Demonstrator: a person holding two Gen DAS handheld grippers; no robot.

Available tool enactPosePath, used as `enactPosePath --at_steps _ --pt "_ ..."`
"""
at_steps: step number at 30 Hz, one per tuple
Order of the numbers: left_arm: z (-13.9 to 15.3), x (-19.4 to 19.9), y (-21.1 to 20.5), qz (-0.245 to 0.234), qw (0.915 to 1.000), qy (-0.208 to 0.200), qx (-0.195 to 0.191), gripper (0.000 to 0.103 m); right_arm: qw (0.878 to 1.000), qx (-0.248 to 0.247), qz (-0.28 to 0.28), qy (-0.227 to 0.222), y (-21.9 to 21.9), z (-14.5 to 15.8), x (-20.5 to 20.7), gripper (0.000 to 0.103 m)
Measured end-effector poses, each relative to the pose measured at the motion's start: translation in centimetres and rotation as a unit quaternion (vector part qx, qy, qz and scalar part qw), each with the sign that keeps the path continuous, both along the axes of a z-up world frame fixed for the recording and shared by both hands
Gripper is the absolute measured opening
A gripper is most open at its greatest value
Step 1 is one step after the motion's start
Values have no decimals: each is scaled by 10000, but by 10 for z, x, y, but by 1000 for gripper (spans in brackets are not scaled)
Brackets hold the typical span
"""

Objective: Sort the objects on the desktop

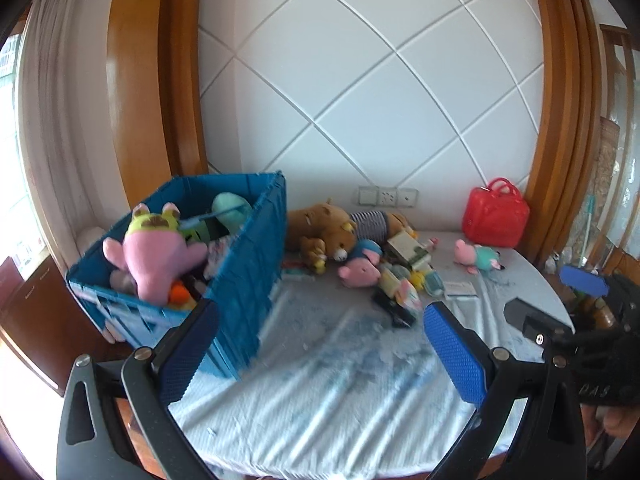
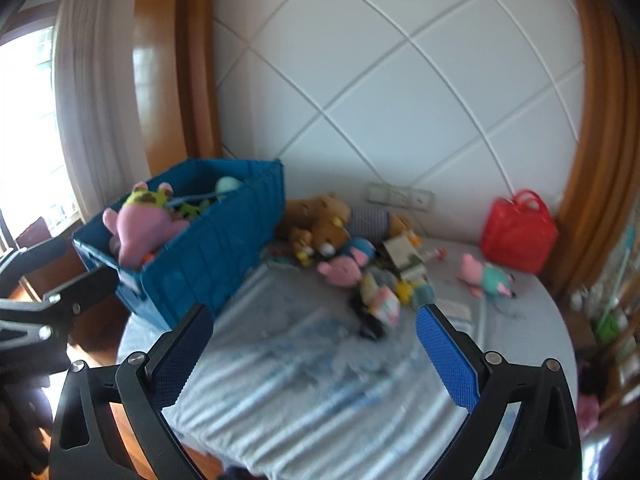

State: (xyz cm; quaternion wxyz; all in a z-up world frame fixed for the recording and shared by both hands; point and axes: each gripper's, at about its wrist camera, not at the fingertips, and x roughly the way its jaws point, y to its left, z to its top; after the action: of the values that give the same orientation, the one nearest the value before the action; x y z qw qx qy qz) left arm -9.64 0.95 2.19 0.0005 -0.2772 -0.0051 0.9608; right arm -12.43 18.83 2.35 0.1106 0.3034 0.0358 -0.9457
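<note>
While both views are filled by the same cloth-covered table (image 1: 340, 392), each gripper is caught only by the other's camera: the right gripper (image 1: 560, 304) is seen at the right edge of the left wrist view, and the left gripper (image 2: 60, 304) at the left edge of the right wrist view. From each gripper's own camera, the fingers are shown spread wide apart with nothing between them, held above the near edge of the table and aimed toward the toys. A blue crate (image 1: 240, 264) is seen at centre left of the frame, with a pink plush (image 1: 156, 256) lying on top of its contents. A brown bear (image 1: 324, 228) is seen just right of the crate, touching a heap of small toys (image 1: 392, 276) at centre frame. A small pig doll (image 1: 478, 256) lies apart to the right, near a red bag (image 1: 496, 216) against the wall. Pale letters are visible on the dark body at the lower right of the left wrist view, but they are too blurred to be read with certainty
</note>
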Motion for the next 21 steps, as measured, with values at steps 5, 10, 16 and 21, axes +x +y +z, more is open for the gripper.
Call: enactPosePath --at_steps 5,10,16,21 --pt "-1 30 30 -114 9999 -82 34 103 9997 58 -253 -48 34 -5 38 102" --pt "-2 45 47 -182 9997 -114 -72 103 9985 106 -526 -60 57 -6 63 102" --pt "-1 54 56 -379 9990 -160 -152 103 9967 83 -796 -114 71 -8 78 102" --pt "-1 59 56 -394 9989 -217 -101 103 9963 82 -844 -129 71 -7 85 102"
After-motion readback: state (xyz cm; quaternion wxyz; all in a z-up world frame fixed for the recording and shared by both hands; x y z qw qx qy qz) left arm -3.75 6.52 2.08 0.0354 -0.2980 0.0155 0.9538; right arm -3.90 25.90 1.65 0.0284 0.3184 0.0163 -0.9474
